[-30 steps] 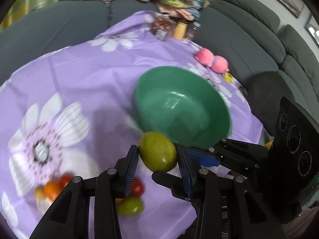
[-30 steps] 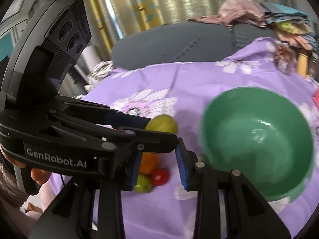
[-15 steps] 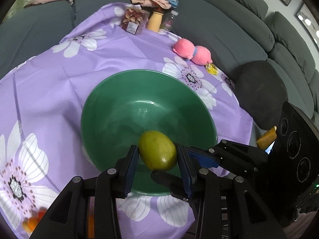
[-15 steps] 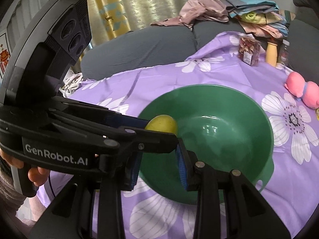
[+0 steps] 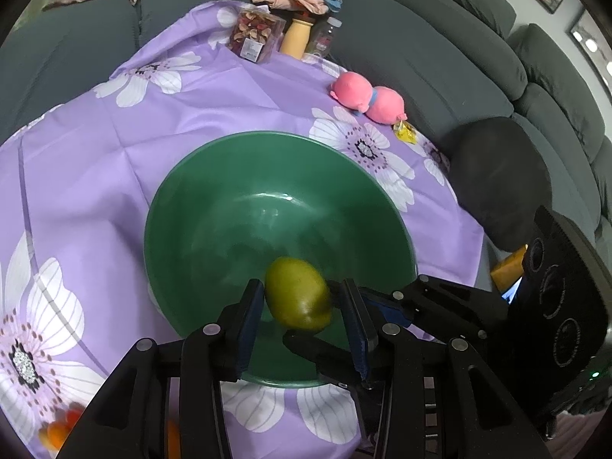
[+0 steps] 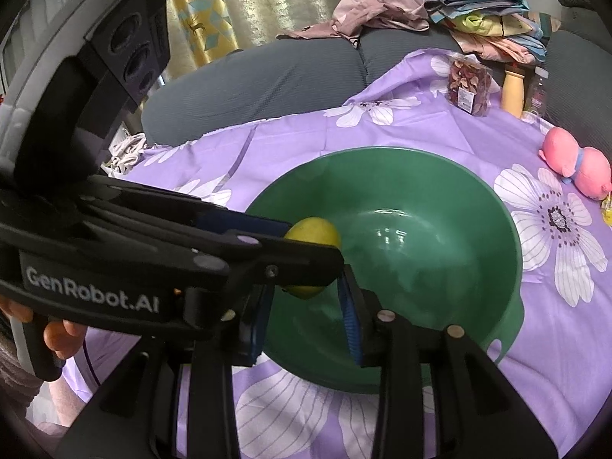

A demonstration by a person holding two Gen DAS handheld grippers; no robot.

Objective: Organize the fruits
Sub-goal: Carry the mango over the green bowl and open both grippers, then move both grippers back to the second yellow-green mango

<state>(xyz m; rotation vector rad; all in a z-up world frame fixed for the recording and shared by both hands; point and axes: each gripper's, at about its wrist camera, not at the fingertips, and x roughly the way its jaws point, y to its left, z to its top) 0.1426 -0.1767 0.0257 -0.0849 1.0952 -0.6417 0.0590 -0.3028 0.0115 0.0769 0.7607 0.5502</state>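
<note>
Parted by a sliver, the left gripper's (image 5: 301, 290) blue pads flank a green-yellow mango (image 5: 296, 294) without clearly pressing it: a thin gap shows on the mango's right side, and the fruit is smeared with blur while the fingers are sharp. The mango sits low in the left wrist view, over the near inner wall of a green plastic bowl (image 5: 214, 176), its long axis running from upper left to lower right of the frame. In the right wrist view only its top and underside peek out above and below the left gripper's finger.

The right gripper (image 6: 304, 321) is spread wide with nothing between its pads, over the bowl's near rim. White lettering on the left gripper's body reads "GenRobot.AI".

The bowl rests on a purple cloth (image 5: 95, 145) printed with white flowers. At the lower left edge of the left wrist view lies a blurred cluster of small orange and red fruits (image 5: 61, 424). Toward the upper right a pink plush toy (image 5: 367, 97) lies on the cloth; farther up stand a clear packet of dried petals (image 5: 254, 34), its label too small to read, and a tan bottle (image 5: 296, 38).
</note>
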